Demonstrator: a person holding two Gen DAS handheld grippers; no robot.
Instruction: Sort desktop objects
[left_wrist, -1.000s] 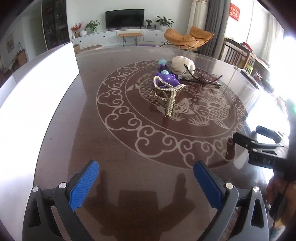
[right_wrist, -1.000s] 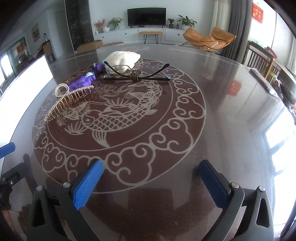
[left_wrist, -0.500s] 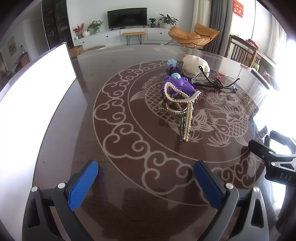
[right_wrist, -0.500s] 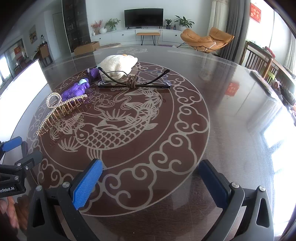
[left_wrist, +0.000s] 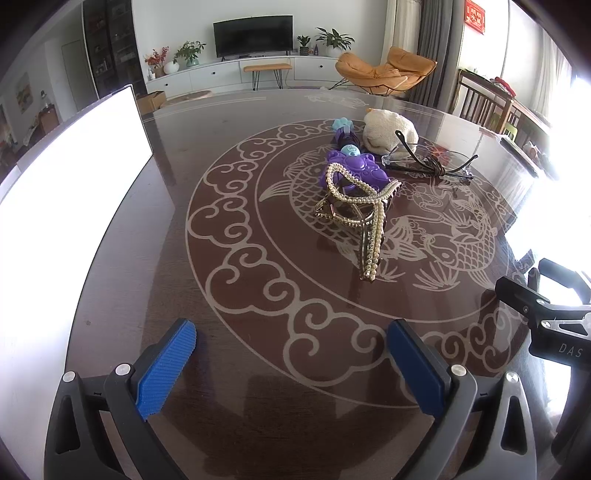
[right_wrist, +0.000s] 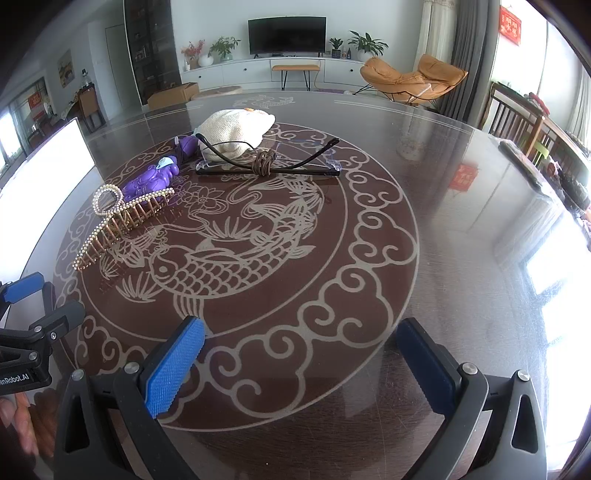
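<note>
- Broadly, the dark round table with its pale fish pattern is carrying every item.
- The left gripper and right gripper are hovering over the near edge, jaws spread wide, gripping nothing.
- The cream pouch is lying farthest back.
- The glasses are resting just in front of it, temples unfolded.
- The pearl hair claw is leaning against the purple toy, left of the glasses.

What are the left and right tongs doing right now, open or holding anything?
Left tongs: open, holding nothing, above the table.
Right tongs: open, holding nothing, short of the glasses.
</note>
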